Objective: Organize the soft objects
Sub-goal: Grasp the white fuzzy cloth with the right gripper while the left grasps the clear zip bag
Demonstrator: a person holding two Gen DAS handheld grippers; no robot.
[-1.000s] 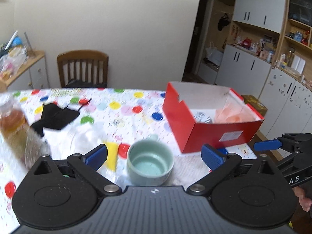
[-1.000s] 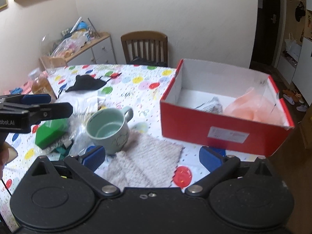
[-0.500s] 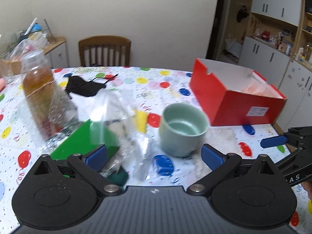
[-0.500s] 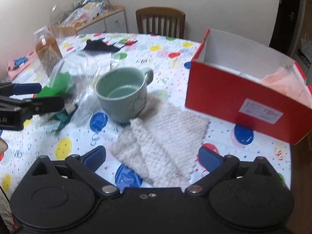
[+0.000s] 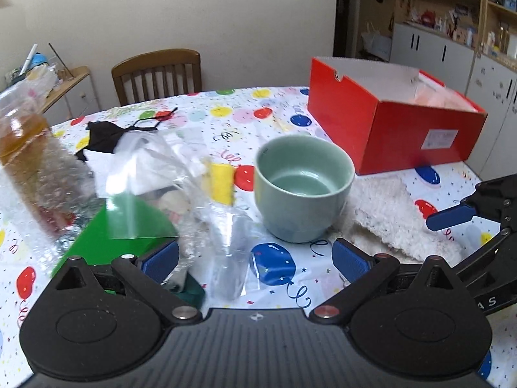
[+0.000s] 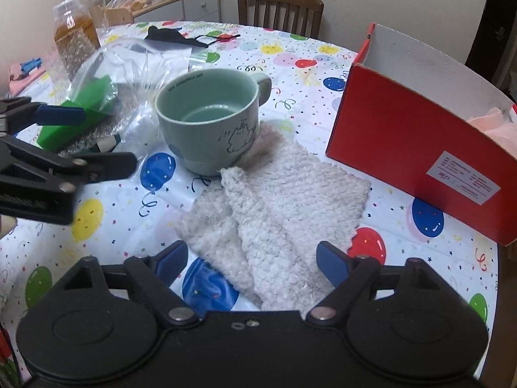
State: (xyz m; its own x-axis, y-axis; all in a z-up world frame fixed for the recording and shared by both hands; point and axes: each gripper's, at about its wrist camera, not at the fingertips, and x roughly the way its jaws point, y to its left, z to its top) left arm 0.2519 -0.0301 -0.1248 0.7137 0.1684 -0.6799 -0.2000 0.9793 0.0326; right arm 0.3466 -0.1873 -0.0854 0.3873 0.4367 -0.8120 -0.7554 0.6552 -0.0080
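The red box (image 6: 416, 148) is standing open at two o'clock on the worktop (image 6: 97, 213), holding something pale pink (image 6: 494, 126) whose shape is hard to make out behind the near wall. The green mug (image 6: 210, 123) is sitting at twelve o'clock from the right hand-held gripper (image 6: 252, 260), empty as far as its inside is showing, its base resting on the far edge of the fluffy white cloth (image 6: 274, 207). A clear plastic bag (image 5: 161, 174) at ten o'clock is covering a green box (image 5: 119, 229) and some white and yellow items that are blurring together. A bottle of amber liquid (image 6: 76, 42) wrapped in bubble film is standing at eleven o'clock, and a black mask (image 6: 171, 35) is lying beyond it near the chair (image 6: 279, 8).

The fluffy white cloth is lying folded directly ahead of the right hand-held gripper, its near end reaching between the two blue fingers (image 6: 171, 257) without being pinched; the jaws have just been narrowing yet are standing wide apart. The left hand-held gripper (image 5: 255, 258) is hanging wide apart and empty above the worktop, the mug at twelve o'clock and the cloth at two o'clock, its right edge being cut off by the other tool.
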